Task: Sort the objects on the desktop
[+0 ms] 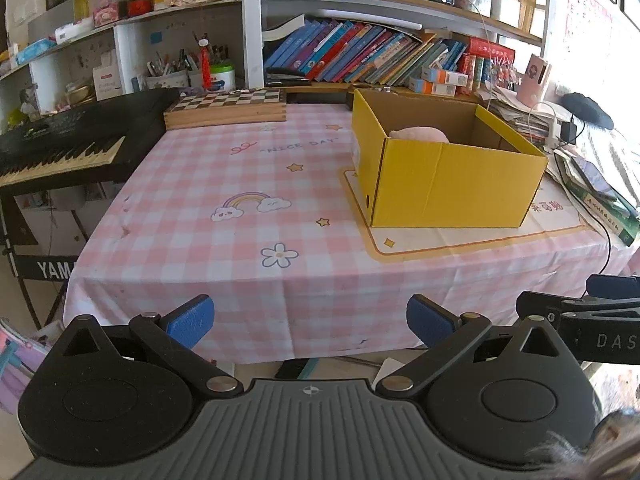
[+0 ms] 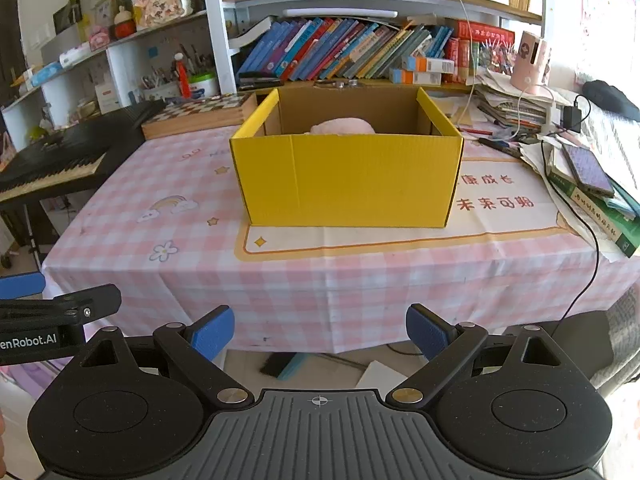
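Currently | left tool (image 1: 310, 322) and right tool (image 2: 320, 330) are held wide, nothing gripped | yellow box (image 2: 348, 180) is seen mid-frame on tabletop (image 2: 280, 280) | pink item (image 2: 344, 126) is seen inside

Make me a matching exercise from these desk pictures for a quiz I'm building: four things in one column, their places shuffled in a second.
1. yellow box
2. pink soft thing
3. chessboard
4. keyboard

A. inside the box
B. beside the table's left edge
C. on the cream mat
D. at the table's far left corner

Pairs: 1-C, 2-A, 3-D, 4-B
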The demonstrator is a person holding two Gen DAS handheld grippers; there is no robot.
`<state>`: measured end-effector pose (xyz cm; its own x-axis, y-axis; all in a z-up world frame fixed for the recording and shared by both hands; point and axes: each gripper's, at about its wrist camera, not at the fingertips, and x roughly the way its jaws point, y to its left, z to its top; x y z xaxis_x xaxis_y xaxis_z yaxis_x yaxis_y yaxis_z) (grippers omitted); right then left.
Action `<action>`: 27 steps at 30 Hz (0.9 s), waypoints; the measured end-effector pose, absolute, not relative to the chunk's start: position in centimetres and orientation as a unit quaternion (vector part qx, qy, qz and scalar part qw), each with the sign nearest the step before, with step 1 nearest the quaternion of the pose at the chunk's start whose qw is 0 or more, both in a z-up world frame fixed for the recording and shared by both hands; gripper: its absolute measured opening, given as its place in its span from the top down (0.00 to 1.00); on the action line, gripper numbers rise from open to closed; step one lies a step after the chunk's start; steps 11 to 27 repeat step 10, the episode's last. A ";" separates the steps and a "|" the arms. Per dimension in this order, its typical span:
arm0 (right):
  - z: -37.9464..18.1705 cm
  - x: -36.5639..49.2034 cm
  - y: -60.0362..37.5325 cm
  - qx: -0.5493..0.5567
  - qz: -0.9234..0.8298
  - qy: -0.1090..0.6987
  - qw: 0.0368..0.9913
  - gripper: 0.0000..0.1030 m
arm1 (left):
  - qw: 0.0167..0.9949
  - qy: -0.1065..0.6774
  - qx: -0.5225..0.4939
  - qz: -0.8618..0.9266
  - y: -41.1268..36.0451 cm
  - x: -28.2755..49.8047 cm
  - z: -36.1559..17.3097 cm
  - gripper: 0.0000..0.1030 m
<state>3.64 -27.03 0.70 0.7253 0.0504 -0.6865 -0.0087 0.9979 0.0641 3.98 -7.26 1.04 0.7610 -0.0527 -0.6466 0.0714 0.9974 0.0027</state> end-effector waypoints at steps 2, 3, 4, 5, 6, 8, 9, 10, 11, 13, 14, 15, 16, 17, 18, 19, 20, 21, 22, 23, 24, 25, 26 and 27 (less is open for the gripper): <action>0.6 3.7 -27.1 0.029 0.016 0.372 0.928 0.08 | 0.938 0.345 0.016 -0.036 -7.4 4.0 1.0 0.00; 0.6 3.7 -27.1 0.030 0.016 0.372 0.927 0.08 | 0.938 0.345 0.015 -0.038 -7.4 4.0 1.0 0.00; 0.6 3.7 -27.1 0.030 0.015 0.373 0.927 0.08 | 0.937 0.346 0.014 -0.039 -7.4 4.0 0.9 0.00; 0.6 3.7 -27.2 0.031 0.015 0.374 0.927 0.08 | 0.937 0.346 0.013 -0.039 -7.3 3.9 0.9 0.00; 0.5 3.7 -27.2 0.031 0.015 0.374 0.927 0.08 | 0.938 0.345 0.012 -0.038 -7.3 3.9 0.9 0.00; 0.5 3.6 -27.2 0.033 0.015 0.375 0.926 0.08 | 0.938 0.344 0.011 -0.038 -7.2 3.8 0.9 0.00; 0.5 3.6 -27.2 0.034 0.014 0.376 0.926 0.08 | 0.938 0.344 0.011 -0.037 -7.1 3.8 0.9 0.00; 0.4 3.6 -27.1 0.034 0.015 0.376 0.926 0.08 | 0.938 0.344 0.012 -0.037 -7.1 3.8 0.9 0.00; 0.4 3.6 -27.1 0.034 0.015 0.376 0.926 0.08 | 0.938 0.344 0.012 -0.037 -7.1 3.8 0.9 0.00; 0.4 3.6 -27.1 0.034 0.015 0.376 0.926 0.08 | 0.938 0.344 0.012 -0.037 -7.1 3.8 0.9 0.00; 0.4 3.6 -27.1 0.034 0.015 0.376 0.926 0.08 | 0.938 0.344 0.012 -0.037 -7.1 3.8 0.9 0.00; 0.4 3.6 -27.1 0.034 0.015 0.376 0.926 0.08 | 0.938 0.344 0.012 -0.037 -7.1 3.8 0.9 0.00; 0.4 3.6 -27.1 0.034 0.015 0.376 0.926 0.08 | 0.938 0.344 0.012 -0.037 -7.1 3.8 0.9 0.00; 0.4 3.6 -27.1 0.034 0.015 0.376 0.926 0.08 | 0.938 0.344 0.012 -0.037 -7.1 3.8 0.9 0.00; 0.4 3.6 -27.1 0.034 0.015 0.376 0.926 0.08 | 0.938 0.344 0.012 -0.037 -7.1 3.8 0.9 0.00; 0.4 3.6 -27.1 0.034 0.015 0.376 0.926 0.08 | 0.938 0.344 0.012 -0.037 -7.1 3.8 0.9 0.00; 0.4 3.6 -27.1 0.034 0.015 0.376 0.926 0.08 | 0.938 0.344 0.012 -0.037 -7.1 3.8 0.9 0.00; 0.4 3.6 -27.1 0.034 0.015 0.376 0.926 0.08 | 0.938 0.344 0.012 -0.037 -7.1 3.8 0.9 0.00; 0.4 3.6 -27.1 0.034 0.015 0.376 0.926 0.08 | 0.938 0.344 0.012 -0.037 -7.1 3.8 0.9 0.00; 0.4 3.6 -27.1 0.034 0.015 0.376 0.926 0.08 | 0.938 0.344 0.012 -0.037 -7.1 3.8 0.9 0.00; 0.4 3.6 -27.1 0.034 0.015 0.376 0.926 0.08 | 0.938 0.344 0.012 -0.037 -7.1 3.8 0.9 0.00; 0.4 3.6 -27.1 0.034 0.015 0.376 0.926 0.08 | 0.938 0.344 0.012 -0.037 -7.1 3.8 0.9 0.00; 0.4 3.6 -27.1 0.034 0.015 0.376 0.926 0.08 | 0.938 0.344 0.012 -0.037 -7.1 3.8 0.9 0.00; 0.4 3.6 -27.1 0.034 0.015 0.376 0.926 0.08 | 0.938 0.344 0.012 -0.037 -7.1 3.8 0.9 0.00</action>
